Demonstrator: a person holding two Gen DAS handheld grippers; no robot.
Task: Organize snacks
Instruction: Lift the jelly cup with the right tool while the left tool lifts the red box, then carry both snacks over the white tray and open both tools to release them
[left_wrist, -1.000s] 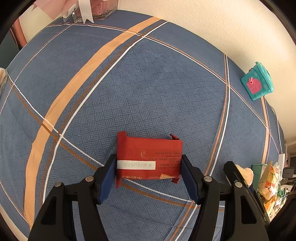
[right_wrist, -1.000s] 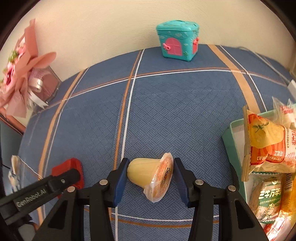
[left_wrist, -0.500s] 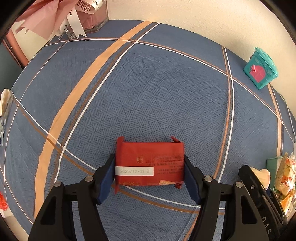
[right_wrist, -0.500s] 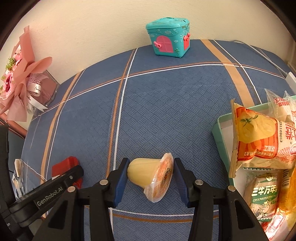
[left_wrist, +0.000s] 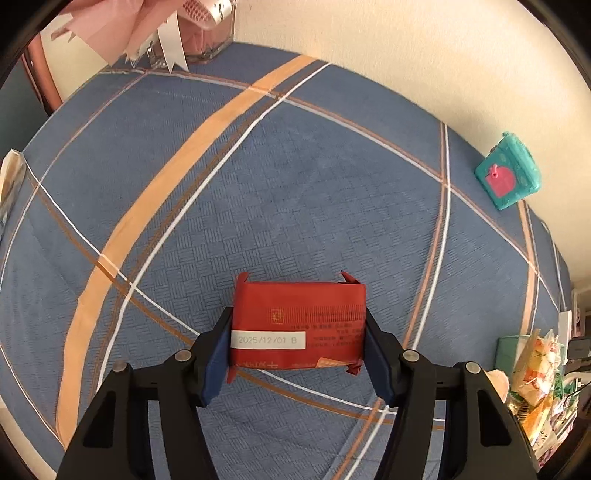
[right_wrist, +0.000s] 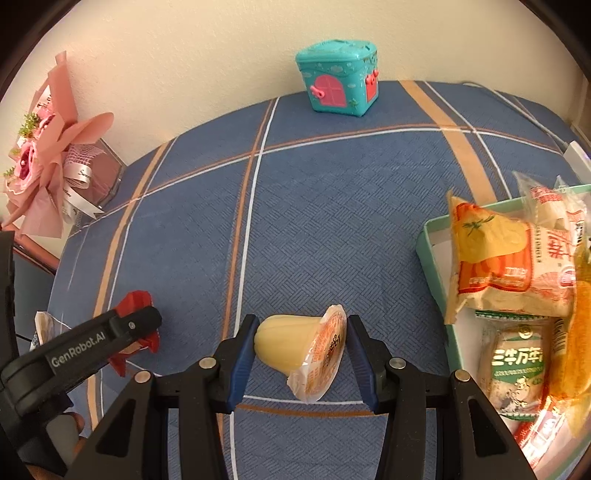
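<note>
A red snack packet with a white date label sits between the blue pads of my left gripper. The jaws are closing and both pads touch the packet's short ends, just over the blue plaid cloth. My right gripper is shut on a yellow jelly cup that lies sideways, one pad on its base and one on its foil lid, held above the cloth. In the right wrist view the red packet shows at the lower left behind the left gripper's finger.
A mint-green box with several snack bags stands at the right, also seen as the box in the left wrist view. A teal toy house stands by the wall. A pink bouquet fills the far left corner. A small pale packet lies at the left edge.
The left pads have closed in against the red packet's ends. My right gripper has carried the jelly cup toward the snack box, which now sits closer in its view.
</note>
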